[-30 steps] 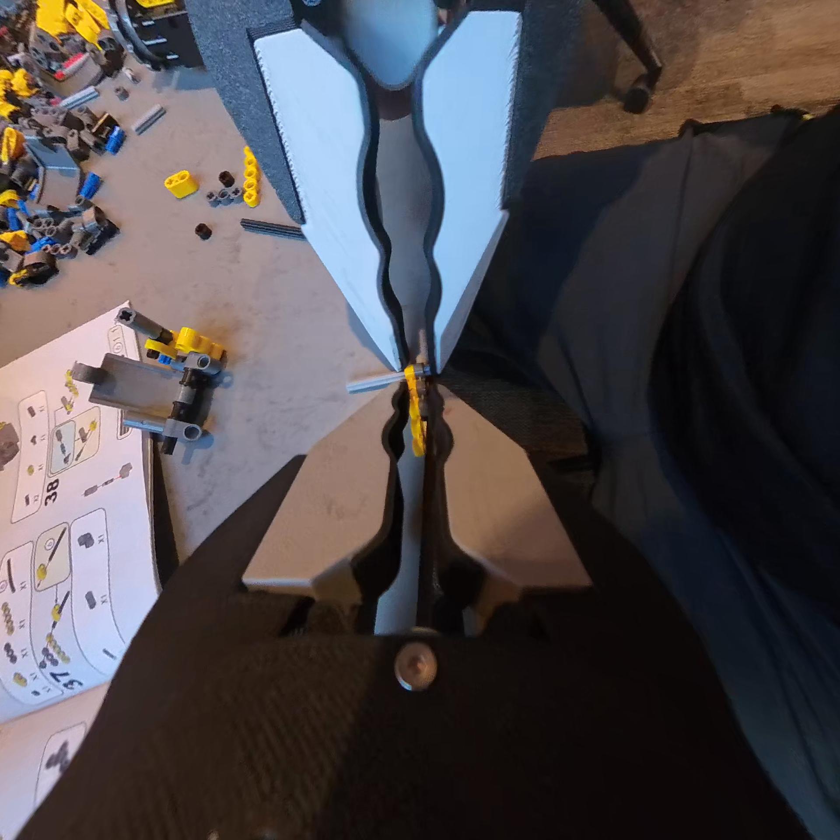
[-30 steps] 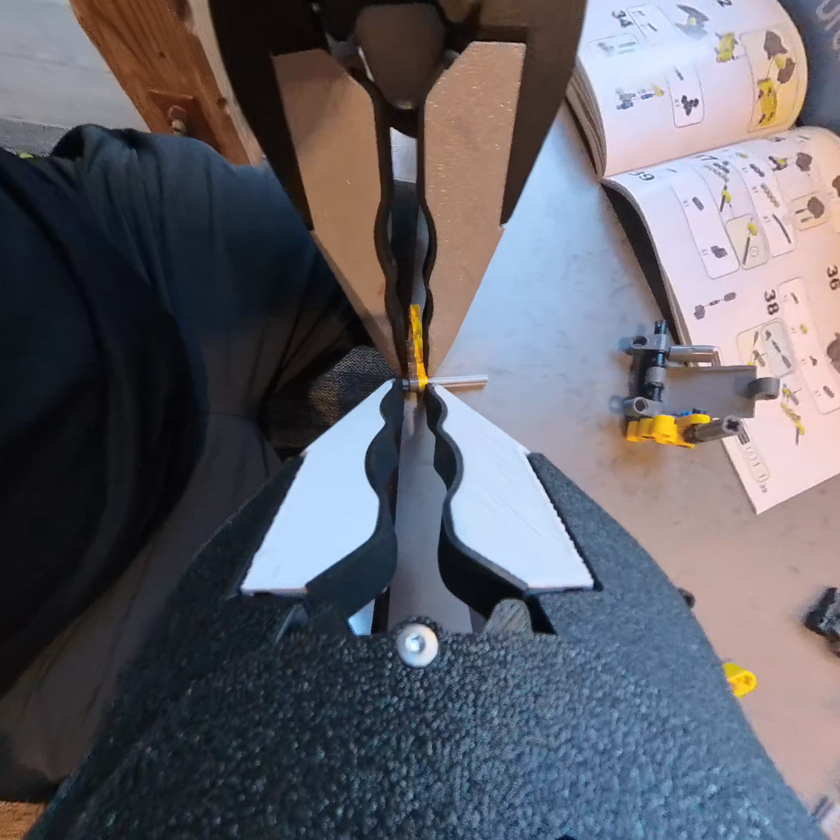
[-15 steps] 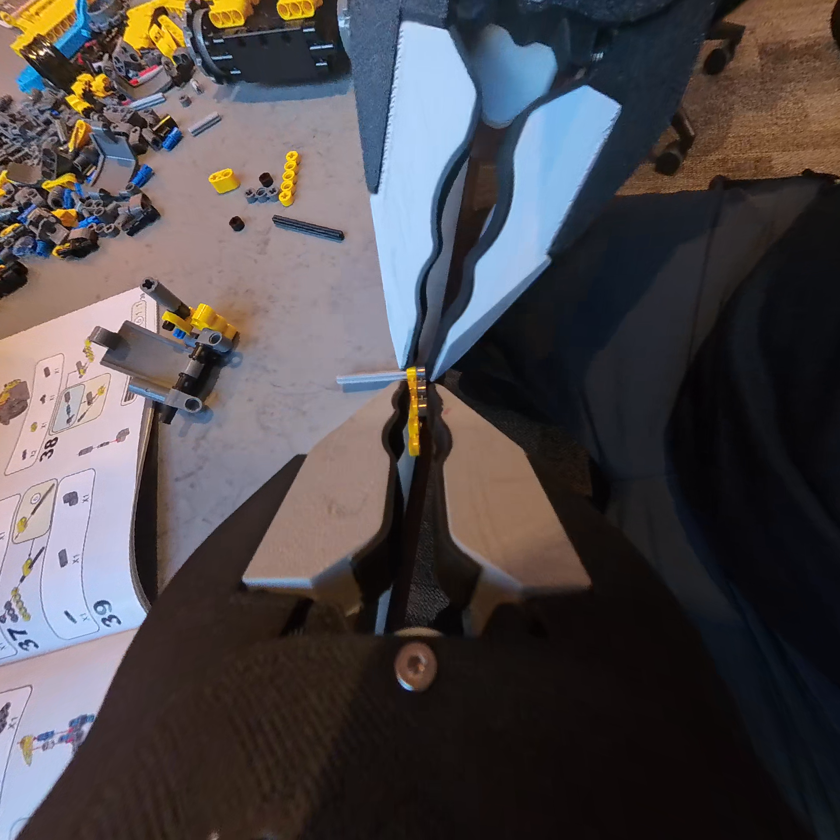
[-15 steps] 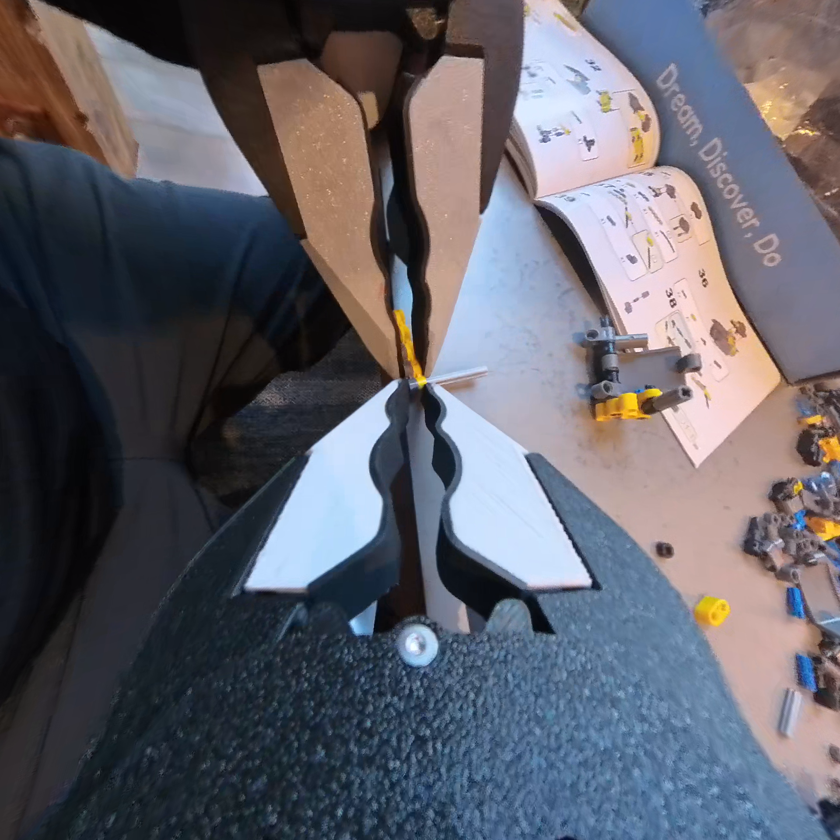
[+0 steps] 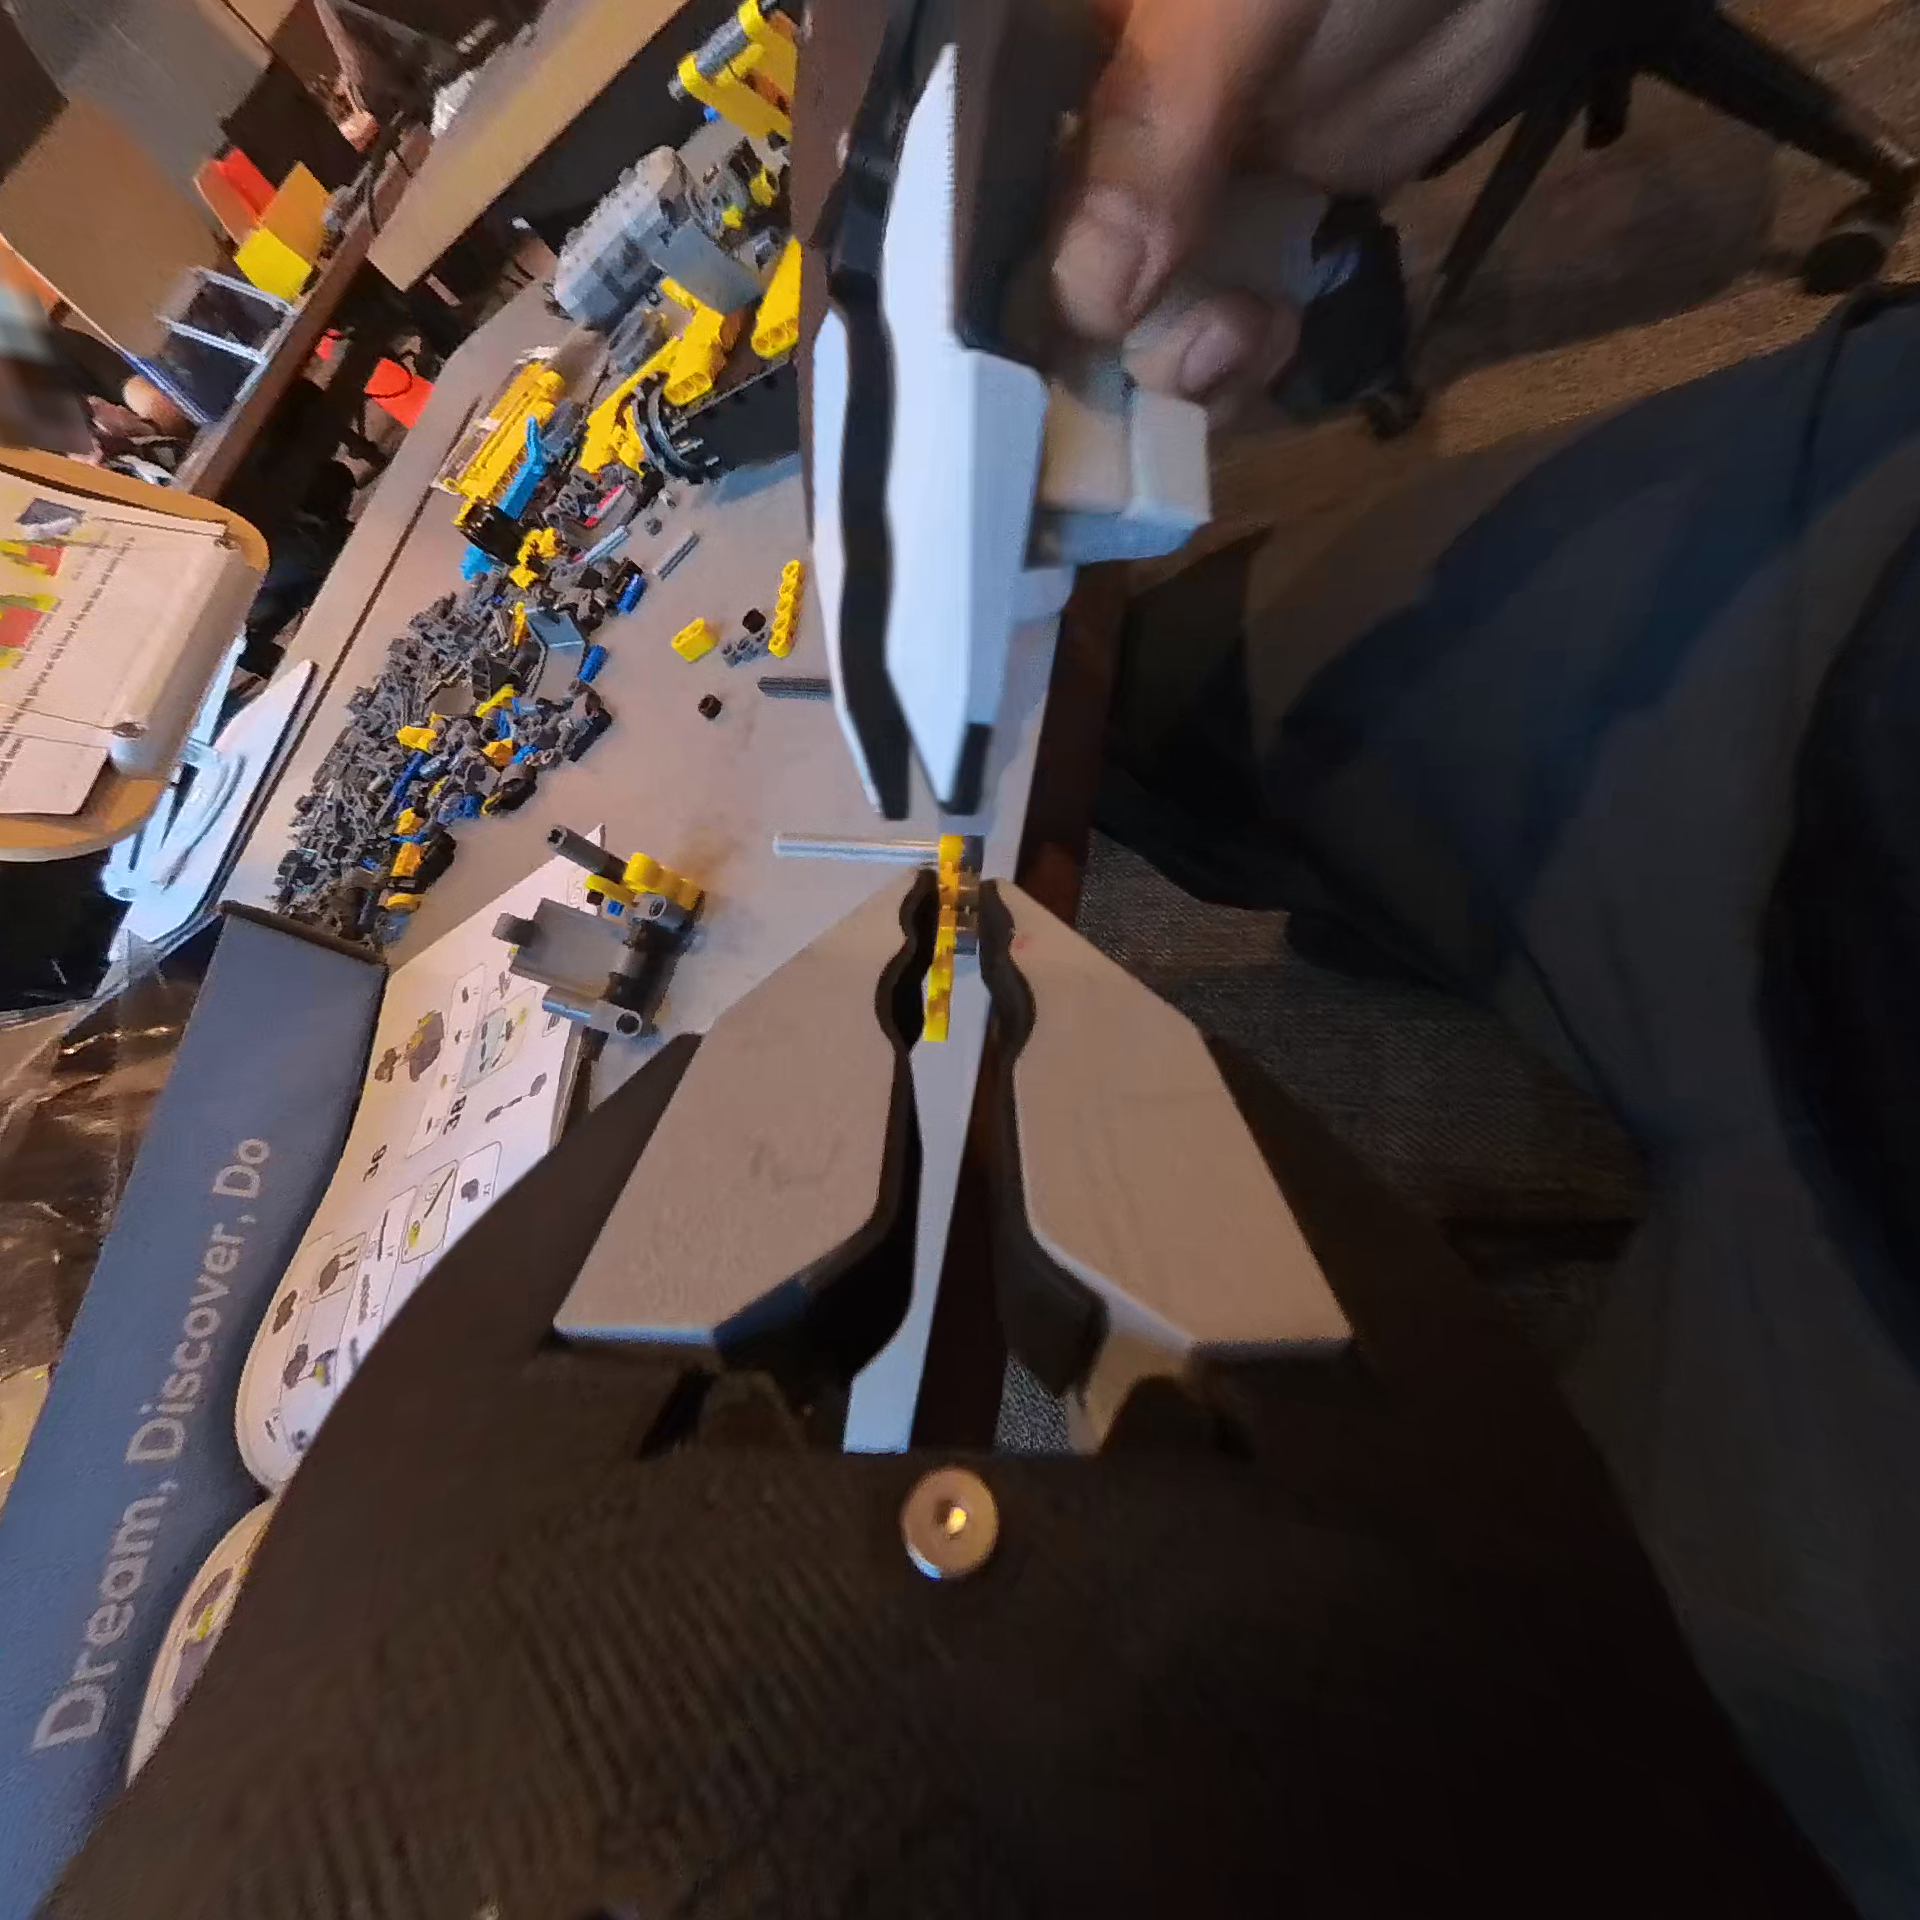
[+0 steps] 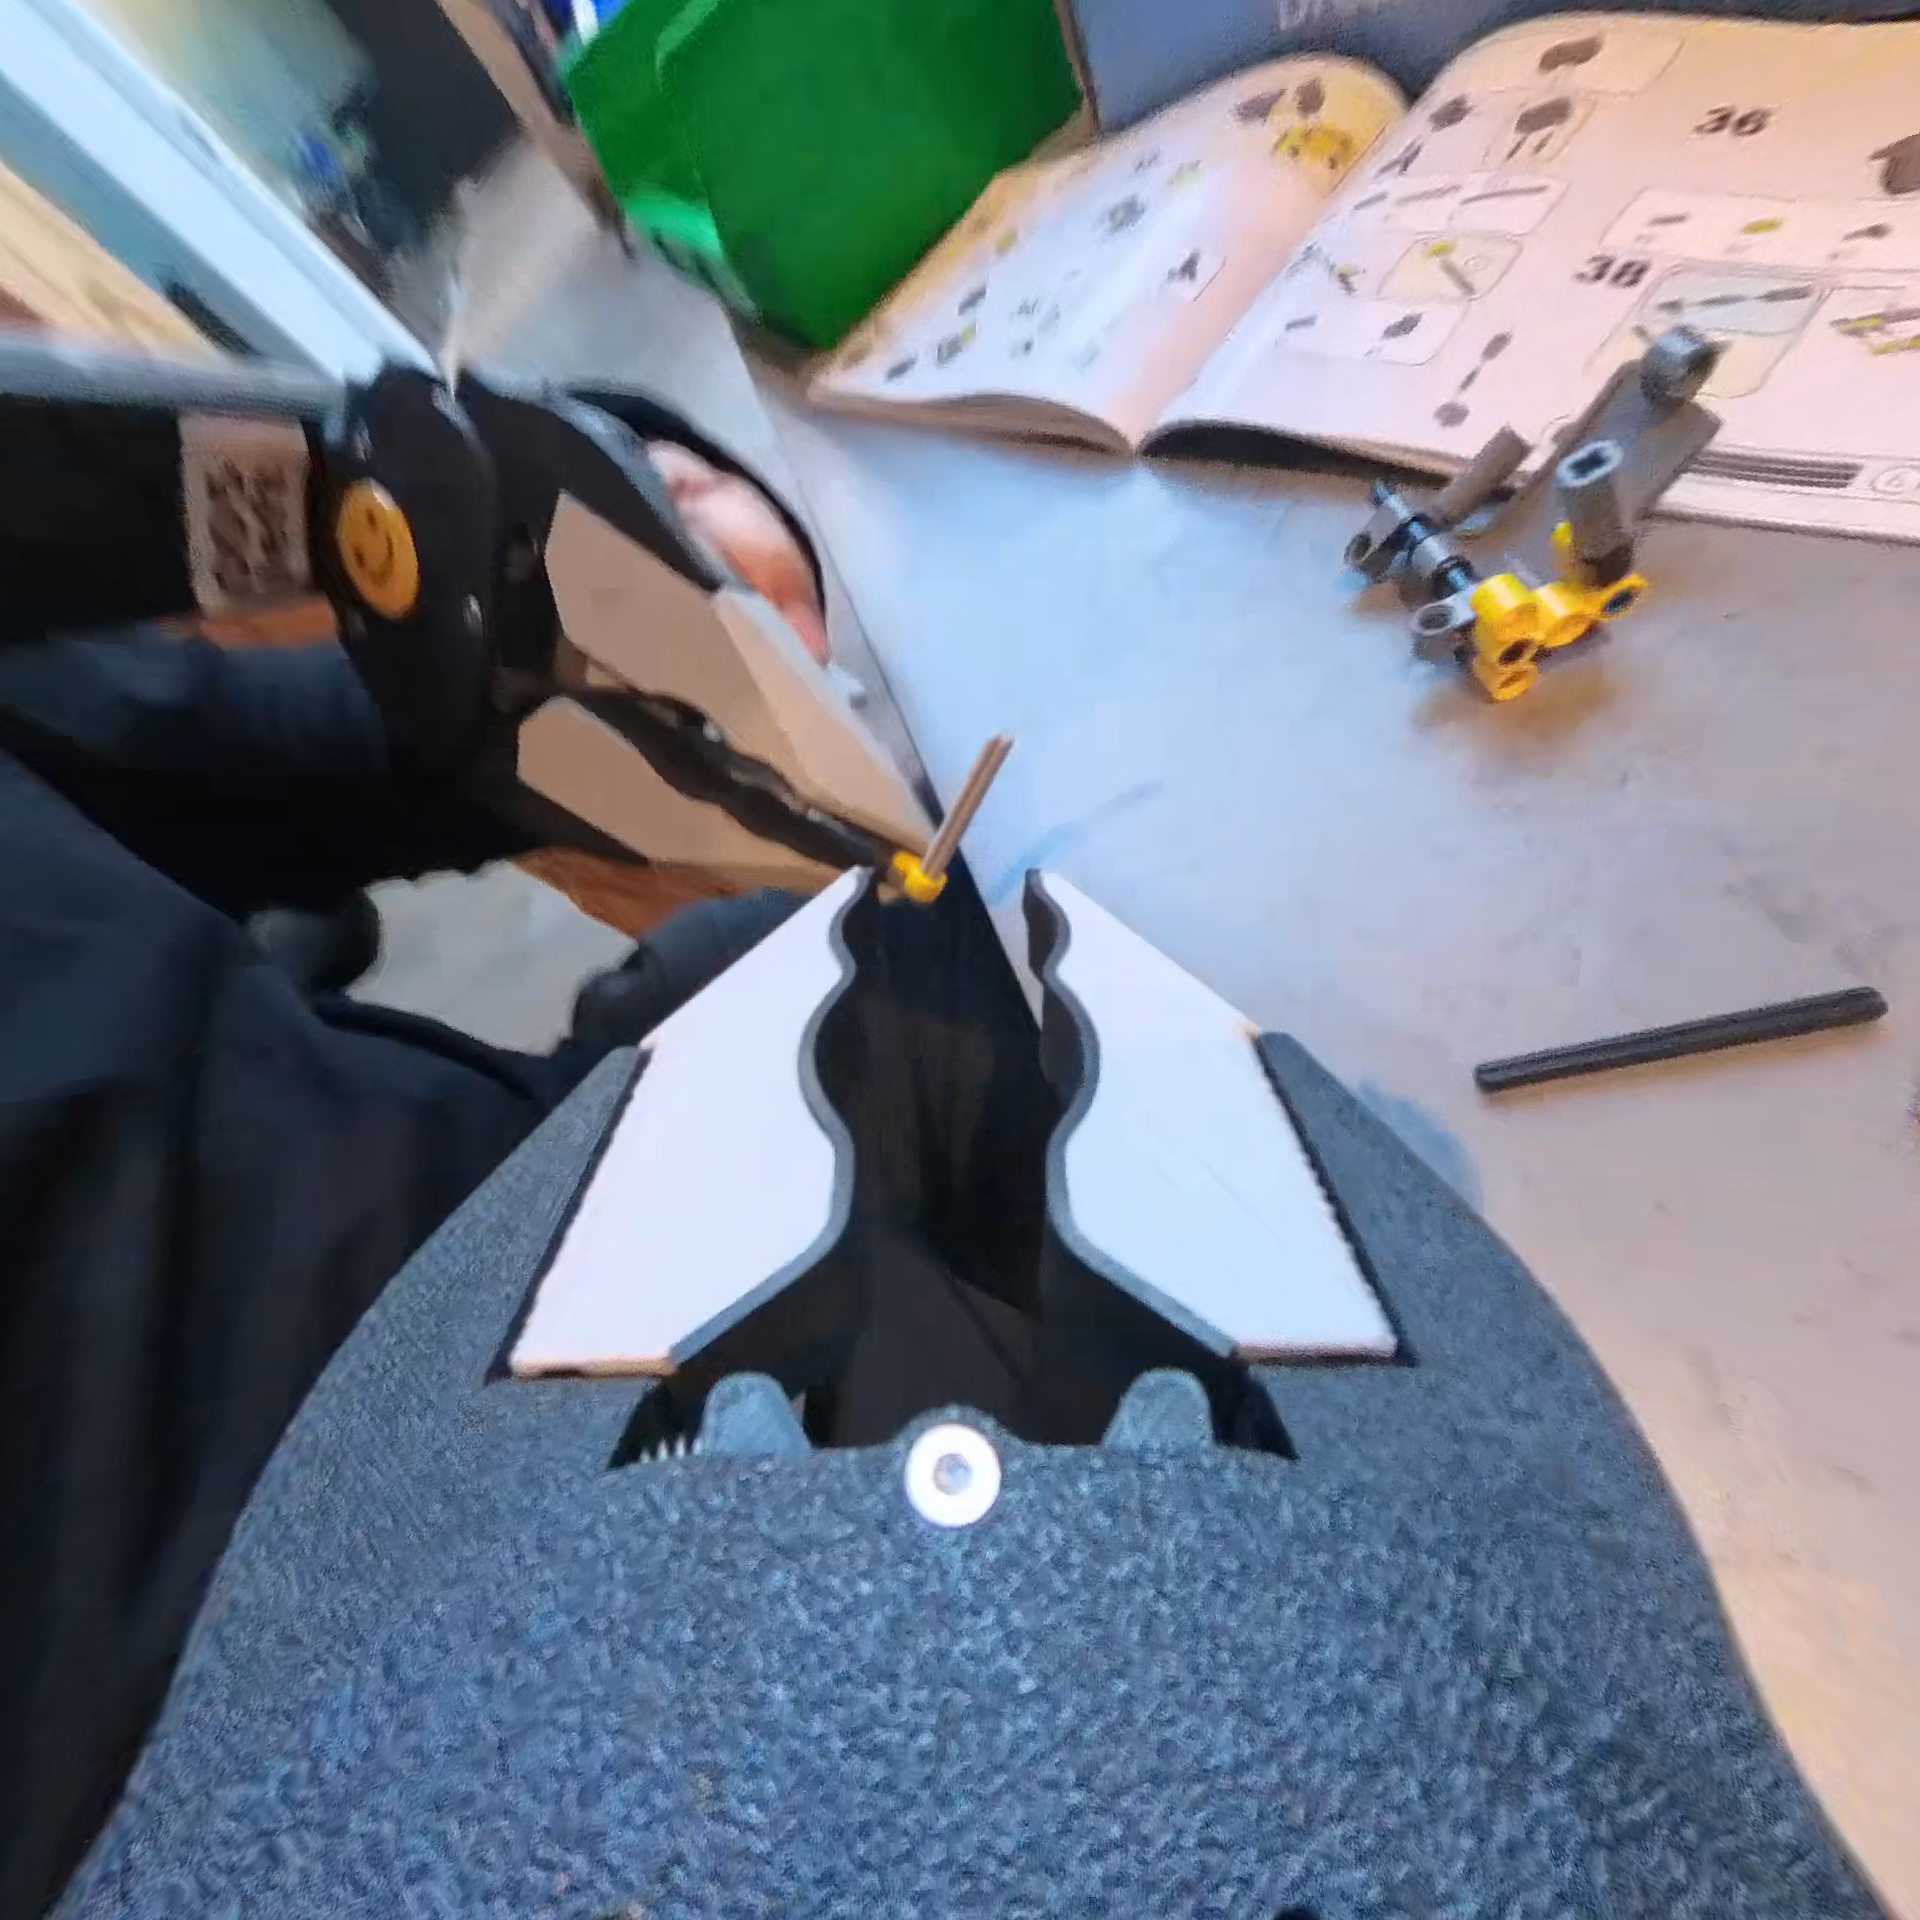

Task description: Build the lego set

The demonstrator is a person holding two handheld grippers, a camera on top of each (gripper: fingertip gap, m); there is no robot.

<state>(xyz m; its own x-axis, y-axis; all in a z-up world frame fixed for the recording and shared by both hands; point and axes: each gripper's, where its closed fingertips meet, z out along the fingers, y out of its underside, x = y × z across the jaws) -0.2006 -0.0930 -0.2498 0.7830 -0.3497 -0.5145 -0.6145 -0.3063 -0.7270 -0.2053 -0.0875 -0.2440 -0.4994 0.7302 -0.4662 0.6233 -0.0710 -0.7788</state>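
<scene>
on the left of the left wrist view a dark grey box edge (image 5: 177,1226) lies beside the open instruction booklet (image 5: 447,1101), with a heap of loose building pieces (image 5: 457,748) farther back on the worktop (image 5: 717,769). a small grey and yellow assembly (image 5: 613,935) rests at the booklet's corner. the left tongs (image 5: 951,914) are clenched on a yellow beam (image 5: 943,956) with a grey axle (image 5: 852,847) sticking out sideways. the right tongs (image 6: 945,883) are released, their tips just beside that beam, grasping nothing. a black axle (image 6: 1683,1039) lies on the worktop to the right.
</scene>
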